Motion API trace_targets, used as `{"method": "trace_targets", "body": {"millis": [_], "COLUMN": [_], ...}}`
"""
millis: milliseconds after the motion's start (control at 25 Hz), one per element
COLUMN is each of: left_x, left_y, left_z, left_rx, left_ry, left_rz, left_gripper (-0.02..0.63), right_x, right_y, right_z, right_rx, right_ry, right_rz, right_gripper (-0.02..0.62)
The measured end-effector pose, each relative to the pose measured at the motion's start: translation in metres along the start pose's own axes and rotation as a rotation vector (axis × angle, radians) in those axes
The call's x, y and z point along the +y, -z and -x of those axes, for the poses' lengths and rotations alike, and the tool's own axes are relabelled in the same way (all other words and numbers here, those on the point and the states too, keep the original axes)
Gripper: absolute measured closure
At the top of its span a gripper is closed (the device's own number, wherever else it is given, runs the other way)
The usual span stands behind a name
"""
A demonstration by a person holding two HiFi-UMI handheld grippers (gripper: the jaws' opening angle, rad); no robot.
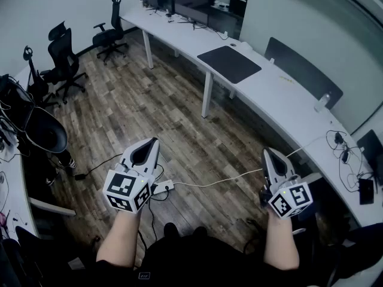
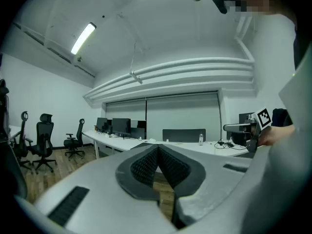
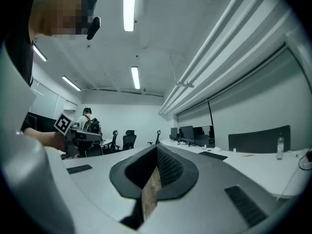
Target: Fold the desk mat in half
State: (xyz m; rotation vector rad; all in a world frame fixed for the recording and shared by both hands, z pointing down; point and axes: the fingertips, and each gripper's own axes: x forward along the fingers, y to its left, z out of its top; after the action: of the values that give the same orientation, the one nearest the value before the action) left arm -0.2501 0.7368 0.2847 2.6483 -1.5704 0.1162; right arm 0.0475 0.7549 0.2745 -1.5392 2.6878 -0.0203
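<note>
Left hand-held gripper (image 1: 153, 141): closed, nothing between its jaws, held level above the wooden floor (image 1: 149, 103).
Right hand-held gripper (image 1: 267, 152): closed and empty too, level, the nearer of the two to the desk (image 1: 287, 97).
Desk mat (image 1: 229, 63): dark, lying flat and unfolded along the front edge of the long white desk, well apart from both grippers.
Monitors (image 1: 191, 8): standing at the desk's far end.
Cable (image 1: 215, 182): white, running over the floor between the two grippers.
Office chairs (image 1: 63, 58): black, across the floor from the desk.
</note>
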Motion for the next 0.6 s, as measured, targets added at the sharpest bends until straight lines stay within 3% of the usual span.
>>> {"method": "trace_targets", "body": {"millis": [600], "left_x": [-0.038], "left_y": [0.006], "left_z": [-0.008], "left_rx": [0.019], "left_ry": [-0.020], "left_rz": [0.007], "left_gripper": [0.604], "right_x": [-0.029], "right_y": [0.003], "right_z": [0.035], "right_rx": [-0.025], "right_ry": [-0.009], "right_rz": [-0.024], "right_gripper": [0.594]}}
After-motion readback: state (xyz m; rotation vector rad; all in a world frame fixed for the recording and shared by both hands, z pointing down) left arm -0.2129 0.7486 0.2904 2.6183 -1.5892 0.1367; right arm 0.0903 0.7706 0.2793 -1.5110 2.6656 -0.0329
